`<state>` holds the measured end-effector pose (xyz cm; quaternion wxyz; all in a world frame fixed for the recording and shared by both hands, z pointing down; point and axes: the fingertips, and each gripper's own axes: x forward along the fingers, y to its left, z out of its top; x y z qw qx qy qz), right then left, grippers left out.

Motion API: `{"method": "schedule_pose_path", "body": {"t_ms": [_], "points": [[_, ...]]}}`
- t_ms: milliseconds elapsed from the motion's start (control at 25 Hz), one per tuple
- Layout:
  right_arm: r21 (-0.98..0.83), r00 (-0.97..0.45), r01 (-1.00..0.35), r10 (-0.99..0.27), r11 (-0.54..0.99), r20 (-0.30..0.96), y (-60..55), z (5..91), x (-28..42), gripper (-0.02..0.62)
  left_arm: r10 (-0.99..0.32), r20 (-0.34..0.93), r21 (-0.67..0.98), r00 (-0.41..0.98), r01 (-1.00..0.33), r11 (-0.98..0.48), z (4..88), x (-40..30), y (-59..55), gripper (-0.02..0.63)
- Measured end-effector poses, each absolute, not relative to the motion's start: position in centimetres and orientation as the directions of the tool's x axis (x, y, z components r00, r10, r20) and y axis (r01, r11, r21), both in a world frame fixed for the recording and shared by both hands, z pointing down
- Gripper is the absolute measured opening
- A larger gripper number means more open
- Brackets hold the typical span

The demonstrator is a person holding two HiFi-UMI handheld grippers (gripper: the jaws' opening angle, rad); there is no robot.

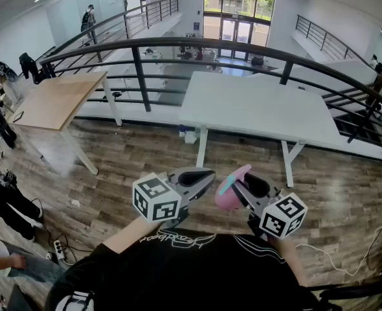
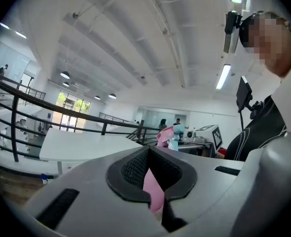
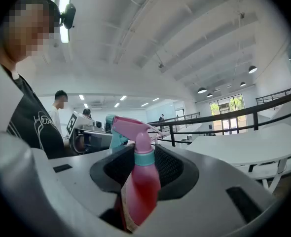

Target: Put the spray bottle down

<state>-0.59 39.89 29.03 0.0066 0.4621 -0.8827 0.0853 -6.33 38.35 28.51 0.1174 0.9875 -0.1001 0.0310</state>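
Clamping a pink spray bottle [image 3: 138,184] by its body, the right gripper [image 3: 144,158] holds it at chest height, short of the white table [image 1: 256,105]; the left gripper [image 2: 153,171], its 2 jaws seemingly closed, hovers just beside.

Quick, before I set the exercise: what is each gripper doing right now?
Left gripper: closed on a thin pink strip; what it is cannot be told.
Right gripper: closed on the pink spray bottle.

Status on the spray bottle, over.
Right gripper shut on spray bottle, not down yet. Left gripper shut, idle. White table ahead, path open.
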Motion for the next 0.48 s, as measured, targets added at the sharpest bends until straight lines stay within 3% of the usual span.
{"method": "schedule_pose_path", "body": {"t_ms": [480], "points": [[-0.152, -0.579, -0.813, -0.807, 0.562, 0.113, 39.5, 30.7, 0.0, 0.130, -0.203, 0.113, 0.251, 0.973, -0.226, -0.941, 29.8, -6.0, 37.9, 0.006]]}}
